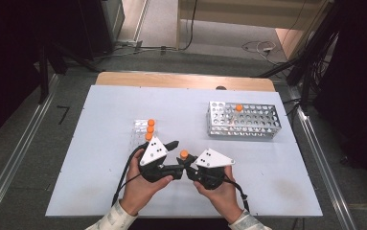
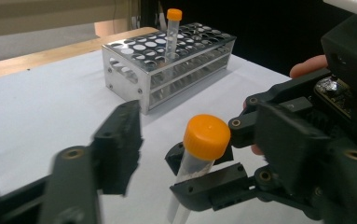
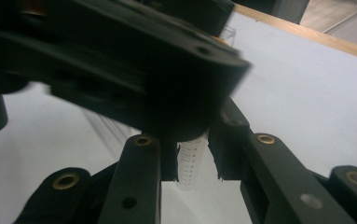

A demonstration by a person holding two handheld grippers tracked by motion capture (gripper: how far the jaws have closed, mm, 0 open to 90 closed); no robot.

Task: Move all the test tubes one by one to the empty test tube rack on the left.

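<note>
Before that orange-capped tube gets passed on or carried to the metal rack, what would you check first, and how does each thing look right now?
1. Right gripper shut on the tube: ok.
2. Orange cap on the tube: ok.
3. Left gripper gripping the tube: not ok; its jaws stand apart from it.
4. Free holes in the metal rack: ok; one tube stands in it.
5. Bare table between grippers and rack: ok.
6. Tube contents: cannot tell.

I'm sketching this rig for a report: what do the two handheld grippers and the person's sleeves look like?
Both the left gripper and right gripper are black, with linked jaws pinned by brass-coloured rivets. Each carries a pale grey three-cornered plate with dark dots and trails a black cable. The sleeves are light, with a faint pattern.
</note>
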